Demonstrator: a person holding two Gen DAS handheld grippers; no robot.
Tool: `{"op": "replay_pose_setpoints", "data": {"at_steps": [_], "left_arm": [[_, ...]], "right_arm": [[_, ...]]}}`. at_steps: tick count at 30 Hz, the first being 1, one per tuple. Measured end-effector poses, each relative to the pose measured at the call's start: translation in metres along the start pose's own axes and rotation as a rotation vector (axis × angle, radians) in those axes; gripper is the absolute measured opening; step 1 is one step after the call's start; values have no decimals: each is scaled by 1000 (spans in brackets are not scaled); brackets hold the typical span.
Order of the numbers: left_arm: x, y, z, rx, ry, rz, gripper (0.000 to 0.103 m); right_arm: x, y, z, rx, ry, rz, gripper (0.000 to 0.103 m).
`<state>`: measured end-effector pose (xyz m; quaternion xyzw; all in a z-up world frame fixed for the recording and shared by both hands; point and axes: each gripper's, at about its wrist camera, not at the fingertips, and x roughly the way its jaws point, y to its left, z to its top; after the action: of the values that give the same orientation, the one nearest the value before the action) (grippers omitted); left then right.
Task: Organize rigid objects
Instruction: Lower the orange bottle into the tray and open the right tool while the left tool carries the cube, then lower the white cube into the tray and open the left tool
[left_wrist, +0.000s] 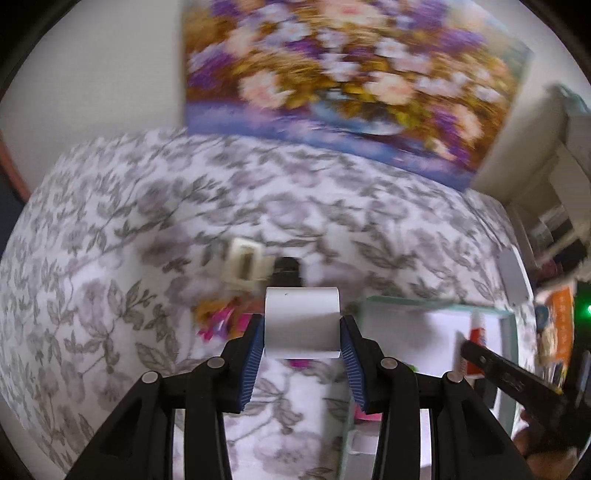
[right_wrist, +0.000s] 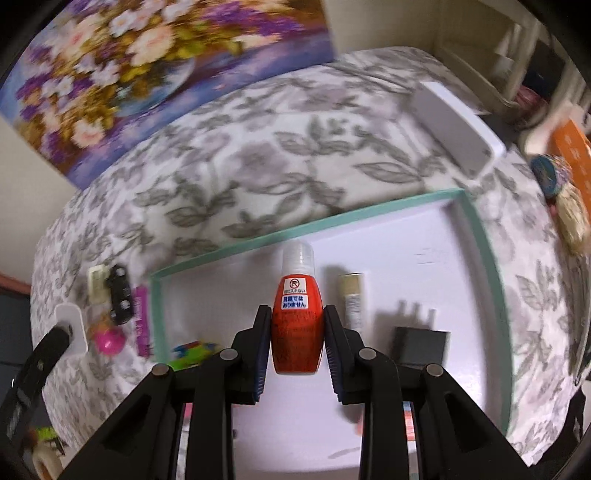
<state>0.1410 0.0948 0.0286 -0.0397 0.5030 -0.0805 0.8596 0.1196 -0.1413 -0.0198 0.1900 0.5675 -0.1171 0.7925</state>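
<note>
My left gripper (left_wrist: 303, 328) is shut on a white rounded block (left_wrist: 302, 317), held above the floral bedspread (left_wrist: 110, 229). My right gripper (right_wrist: 297, 332) is shut on a small orange bottle (right_wrist: 295, 332) with a clear cap, held over the white tray with a green rim (right_wrist: 491, 266). In the tray lie a beige tube (right_wrist: 352, 299), a black charger plug (right_wrist: 419, 345) and a colourful toy (right_wrist: 192, 352). The same tray (left_wrist: 436, 302) shows to the right in the left wrist view, with the orange bottle (left_wrist: 476, 334) and the right gripper (left_wrist: 469, 345) above it.
Left of the tray lie a black toy car (right_wrist: 120, 295), a cream frame piece (right_wrist: 96, 286), a pink ball (right_wrist: 109, 341) and a purple stick (right_wrist: 142, 321). A white oblong case (right_wrist: 458, 129) sits at the bed's far right. A flower painting (left_wrist: 343, 74) leans at the back.
</note>
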Motion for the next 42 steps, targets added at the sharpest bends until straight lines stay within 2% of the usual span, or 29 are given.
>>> {"op": "replay_pose_setpoints", "data": {"at_steps": [3, 9, 19, 34, 42], "left_arm": [[1, -29, -7, 54, 15, -43, 44], [8, -72, -18, 125, 43, -66, 44], [29, -114, -34, 192, 81, -81, 44], [51, -128, -44, 240, 126, -68, 44], [53, -131, -46, 259, 124, -62, 45]], "right_arm": [[-4, -14, 2, 25, -13, -5, 29], [-10, -43, 6, 87, -21, -15, 29], [-8, -50, 6, 94, -16, -16, 29], [-10, -45, 7, 68, -17, -17, 29], [-7, -42, 6, 59, -6, -29, 29]]}}
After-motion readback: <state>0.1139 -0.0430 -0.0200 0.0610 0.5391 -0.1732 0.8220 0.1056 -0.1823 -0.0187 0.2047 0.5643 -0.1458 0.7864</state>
